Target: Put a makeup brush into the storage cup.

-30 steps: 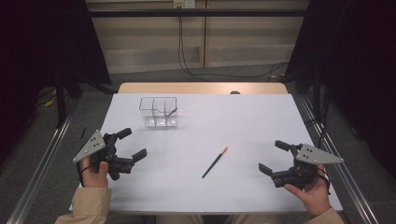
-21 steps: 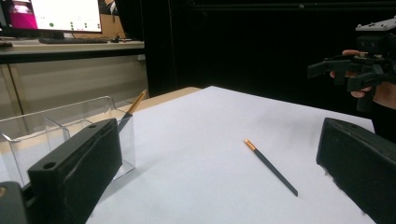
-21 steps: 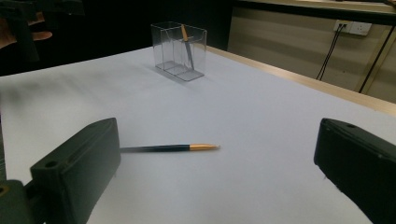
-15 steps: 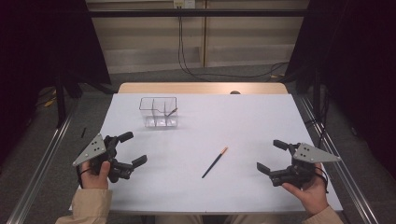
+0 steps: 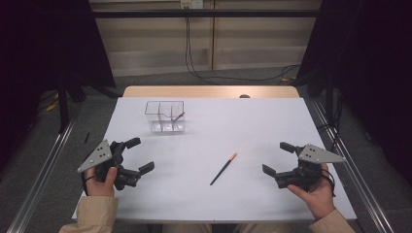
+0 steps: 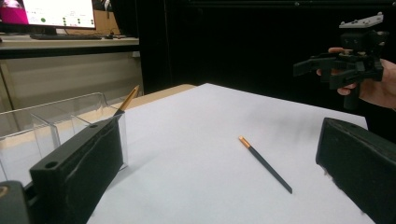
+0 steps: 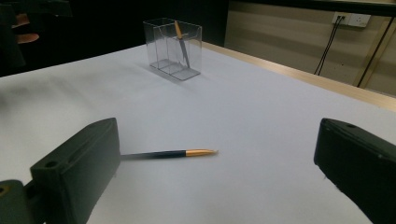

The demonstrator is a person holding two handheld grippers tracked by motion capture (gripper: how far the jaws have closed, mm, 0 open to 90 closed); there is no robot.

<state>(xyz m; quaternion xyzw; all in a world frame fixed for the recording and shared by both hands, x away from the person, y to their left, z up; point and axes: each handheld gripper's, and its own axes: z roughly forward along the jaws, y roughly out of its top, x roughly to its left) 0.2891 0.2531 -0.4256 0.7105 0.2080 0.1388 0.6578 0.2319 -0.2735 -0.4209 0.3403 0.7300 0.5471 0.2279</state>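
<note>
Pen (image 5: 223,168) lies flat on the white surface (image 5: 252,126), black-bodied with an orange tip, between both grippers and touching neither. Left gripper (image 5: 137,155) and right gripper (image 5: 278,158) have fingers spread wide, empty. Beyond the pen stands a clear box (image 5: 165,116) holding another pen (image 5: 178,118).

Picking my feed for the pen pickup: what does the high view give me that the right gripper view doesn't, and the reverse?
High view: both hand-held grippers, left and right, open, either side of the loose pen; the whole table.

Right gripper view: a close, low look along its own jaws at that pen; a wall socket.

Both: the loose pen, and the clear organizer with a second pen leaning inside.
</note>
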